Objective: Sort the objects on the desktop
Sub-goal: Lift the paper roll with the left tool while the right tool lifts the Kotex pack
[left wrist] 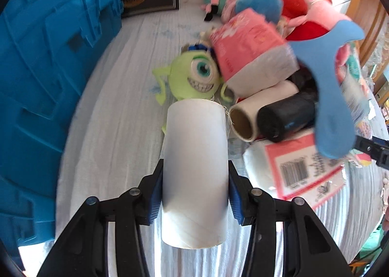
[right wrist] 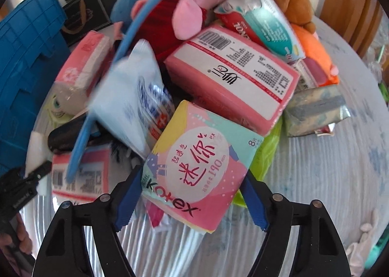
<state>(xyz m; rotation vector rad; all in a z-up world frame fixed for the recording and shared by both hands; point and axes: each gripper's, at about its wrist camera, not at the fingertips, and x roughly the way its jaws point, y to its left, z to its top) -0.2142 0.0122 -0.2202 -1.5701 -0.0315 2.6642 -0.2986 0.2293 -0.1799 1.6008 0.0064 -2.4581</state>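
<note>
White roll (left wrist: 195, 172) clamped in left claw (left wrist: 195, 194).

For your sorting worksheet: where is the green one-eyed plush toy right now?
In the left wrist view the green plush toy lies mid-frame on the cloth, just beyond the white roll and left of the pink tissue pack.

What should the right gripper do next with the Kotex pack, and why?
Probably finish closing. The right gripper straddles the Kotex pack, its jaws on either side but seemingly not yet pressing. The left gripper already grips a white roll, so it is busy.
</note>
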